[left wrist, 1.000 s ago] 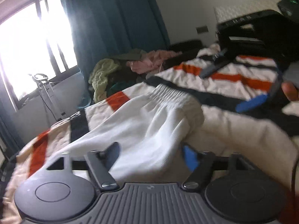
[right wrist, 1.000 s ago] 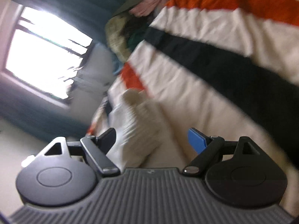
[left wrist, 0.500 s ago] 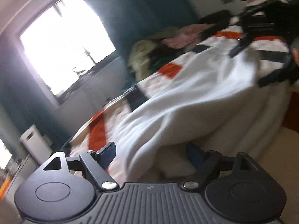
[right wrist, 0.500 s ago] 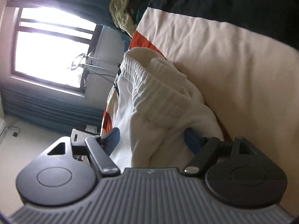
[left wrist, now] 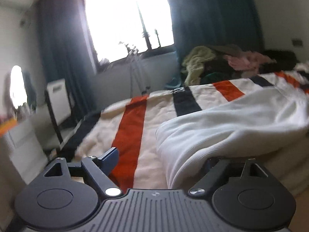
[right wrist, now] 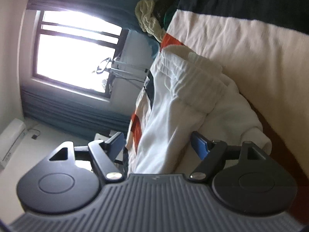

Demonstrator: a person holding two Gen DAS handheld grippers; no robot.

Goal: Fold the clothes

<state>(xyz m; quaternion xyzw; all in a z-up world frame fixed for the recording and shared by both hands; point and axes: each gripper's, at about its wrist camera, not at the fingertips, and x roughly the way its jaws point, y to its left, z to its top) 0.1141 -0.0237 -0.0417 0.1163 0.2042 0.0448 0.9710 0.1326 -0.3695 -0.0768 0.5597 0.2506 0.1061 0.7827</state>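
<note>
A white garment point(left wrist: 222, 123) with a ribbed elastic waistband lies bunched on the striped blanket point(left wrist: 131, 127). In the left wrist view it drapes over my left gripper's right finger and hides it; the left finger point(left wrist: 109, 157) stands bare and wide apart. My left gripper point(left wrist: 160, 160) is open. In the right wrist view, rolled sideways, the same garment point(right wrist: 179, 100) lies between the spread fingers of my right gripper point(right wrist: 158, 143), waistband farthest away. The right gripper is open, with the cloth loose in its gap.
The bed carries a cream blanket with orange and black stripes. A pile of other clothes point(left wrist: 227, 61) lies at the far side by the dark curtains. A bright window point(left wrist: 125, 19), a stand point(left wrist: 135, 71) and a white unit point(left wrist: 58, 98) are beyond the bed's edge.
The left gripper has swung left, facing the window, and the white garment now hangs over its right finger. The right gripper has come closer along the garment.
</note>
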